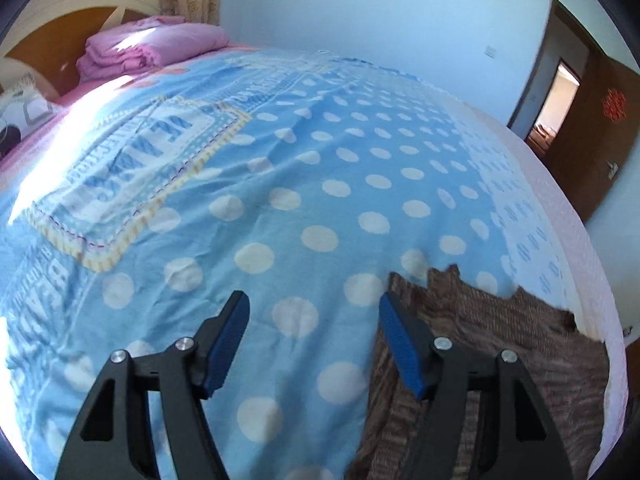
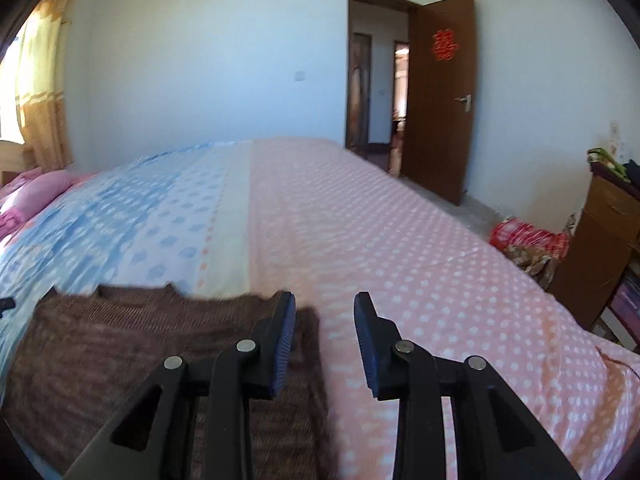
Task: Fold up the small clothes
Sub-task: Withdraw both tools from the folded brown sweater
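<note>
A small brown knitted garment [image 1: 500, 344] lies flat on the bed near its front edge; it also shows in the right wrist view [image 2: 120, 352]. My left gripper [image 1: 314, 300] is open and empty, held above the garment's left edge, with its right finger over the knit and its left finger over the sheet. My right gripper [image 2: 325, 304] is open and empty, held above the garment's right edge, with its left finger over the knit.
The bed carries a blue dotted sheet [image 1: 304, 168] and a pink dotted part [image 2: 400, 248]. Folded pink bedding [image 1: 152, 46] lies by the headboard. An open brown door [image 2: 436, 96], a red bag [image 2: 528, 236] and a wooden shelf [image 2: 600, 248] stand to the right.
</note>
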The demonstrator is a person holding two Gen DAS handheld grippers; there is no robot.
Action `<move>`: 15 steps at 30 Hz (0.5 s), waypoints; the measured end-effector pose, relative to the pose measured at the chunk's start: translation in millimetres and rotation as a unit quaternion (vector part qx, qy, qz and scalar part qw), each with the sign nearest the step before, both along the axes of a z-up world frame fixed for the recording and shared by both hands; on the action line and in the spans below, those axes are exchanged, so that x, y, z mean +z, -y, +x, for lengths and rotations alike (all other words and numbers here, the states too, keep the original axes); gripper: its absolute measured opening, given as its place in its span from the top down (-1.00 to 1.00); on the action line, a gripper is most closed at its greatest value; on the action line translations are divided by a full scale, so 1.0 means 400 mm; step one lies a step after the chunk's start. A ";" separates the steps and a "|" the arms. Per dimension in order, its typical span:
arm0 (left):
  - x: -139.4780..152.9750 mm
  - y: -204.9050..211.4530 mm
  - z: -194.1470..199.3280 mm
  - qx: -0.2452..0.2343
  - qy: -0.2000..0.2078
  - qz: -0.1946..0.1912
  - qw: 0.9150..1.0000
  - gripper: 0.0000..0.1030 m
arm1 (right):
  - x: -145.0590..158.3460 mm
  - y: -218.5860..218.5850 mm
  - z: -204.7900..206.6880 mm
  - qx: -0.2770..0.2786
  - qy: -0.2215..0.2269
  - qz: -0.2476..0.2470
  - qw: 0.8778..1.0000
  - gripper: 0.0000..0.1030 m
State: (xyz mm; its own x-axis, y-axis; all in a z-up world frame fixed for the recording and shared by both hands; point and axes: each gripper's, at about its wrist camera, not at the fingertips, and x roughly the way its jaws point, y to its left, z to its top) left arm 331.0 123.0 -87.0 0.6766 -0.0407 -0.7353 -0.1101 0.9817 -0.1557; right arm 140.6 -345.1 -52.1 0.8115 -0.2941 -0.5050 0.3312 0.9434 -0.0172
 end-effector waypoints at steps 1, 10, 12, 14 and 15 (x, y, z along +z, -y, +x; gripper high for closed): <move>0.006 0.034 -0.032 -0.028 0.007 0.014 0.999 -0.35 | -0.014 -0.020 -0.018 0.016 -0.011 0.006 1.000 0.40; -0.075 0.222 -0.184 -0.123 -0.005 0.066 0.990 -0.38 | -0.168 -0.113 -0.096 0.045 -0.076 0.073 0.993 0.40; -0.080 0.226 -0.215 -0.113 0.015 0.091 0.989 -0.41 | -0.202 -0.117 -0.100 0.040 -0.093 0.058 0.993 0.41; -0.087 0.231 -0.224 -0.107 0.014 0.109 0.988 -0.59 | -0.203 -0.114 -0.103 0.039 -0.091 0.053 0.994 0.41; -0.092 0.231 -0.219 -0.101 0.009 0.112 0.988 -0.65 | -0.202 -0.115 -0.101 0.037 -0.092 0.048 0.994 0.40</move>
State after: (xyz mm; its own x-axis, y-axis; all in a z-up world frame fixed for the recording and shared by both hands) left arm 243.5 30.7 -123.8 0.6846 -0.0135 -0.7288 0.0929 0.9933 0.0688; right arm 100.2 -298.9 -132.7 0.7201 -0.1807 -0.6699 0.2601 0.9654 0.0192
